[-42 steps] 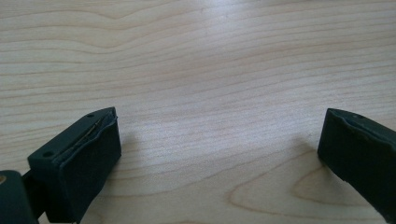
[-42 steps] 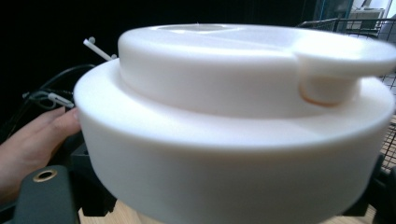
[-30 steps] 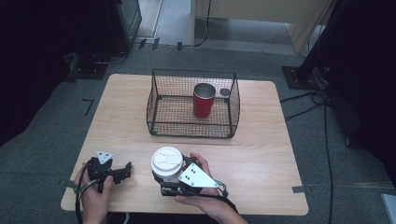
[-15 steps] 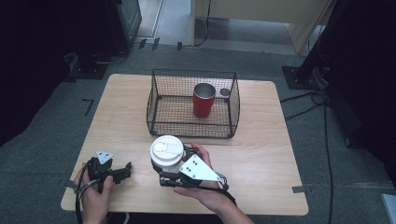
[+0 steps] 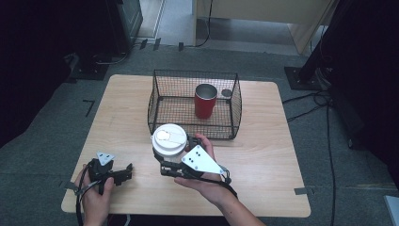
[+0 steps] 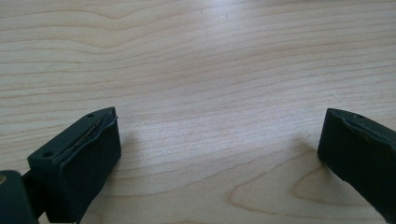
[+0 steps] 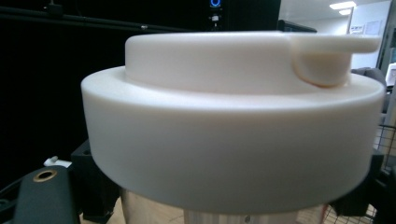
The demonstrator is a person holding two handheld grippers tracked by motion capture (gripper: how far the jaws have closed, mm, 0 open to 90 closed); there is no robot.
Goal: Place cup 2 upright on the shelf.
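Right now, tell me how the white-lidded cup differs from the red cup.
The white-lidded cup is capped, while the red cup stands open-topped. The white-lidded cup is held by the right gripper in front of the wire basket; the red cup stands inside it. Both are upright.

The left gripper (image 6: 219,154) hangs low over the pale wooden bench (image 6: 210,70); its black jaws stand wide apart; bare wood lies between them.
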